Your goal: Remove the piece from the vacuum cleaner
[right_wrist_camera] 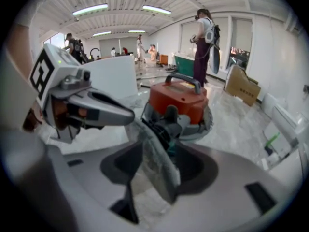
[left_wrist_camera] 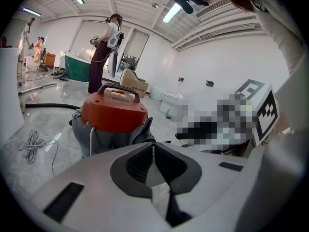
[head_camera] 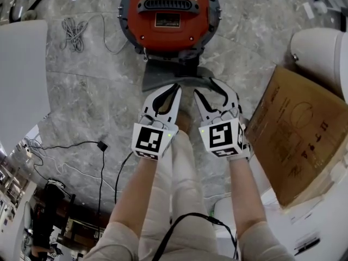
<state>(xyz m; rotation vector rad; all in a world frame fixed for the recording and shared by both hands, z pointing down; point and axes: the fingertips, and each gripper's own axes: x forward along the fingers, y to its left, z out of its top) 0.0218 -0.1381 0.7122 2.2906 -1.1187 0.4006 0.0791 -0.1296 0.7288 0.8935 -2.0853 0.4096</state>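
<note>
A red canister vacuum cleaner point(head_camera: 167, 15) stands on the marble floor, and a flat grey piece point(head_camera: 163, 76) lies against its near side. My left gripper point(head_camera: 175, 87) is shut, its tips pinching the near edge of that piece. In the left gripper view the jaws point(left_wrist_camera: 153, 145) meet just in front of the vacuum cleaner point(left_wrist_camera: 113, 112). My right gripper point(head_camera: 209, 88) is open around the piece's right part. In the right gripper view the grey piece point(right_wrist_camera: 157, 163) stands between the wide jaws without either pad pressing on it, and the vacuum cleaner point(right_wrist_camera: 178, 100) is behind it.
A flattened cardboard box point(head_camera: 293, 140) lies close on the right, with a white rounded fixture point(head_camera: 321, 53) beyond it. A coiled cable point(head_camera: 73, 34) and a black cord point(head_camera: 100, 145) lie on the floor at left, beside a white panel point(head_camera: 22, 69). People stand far off.
</note>
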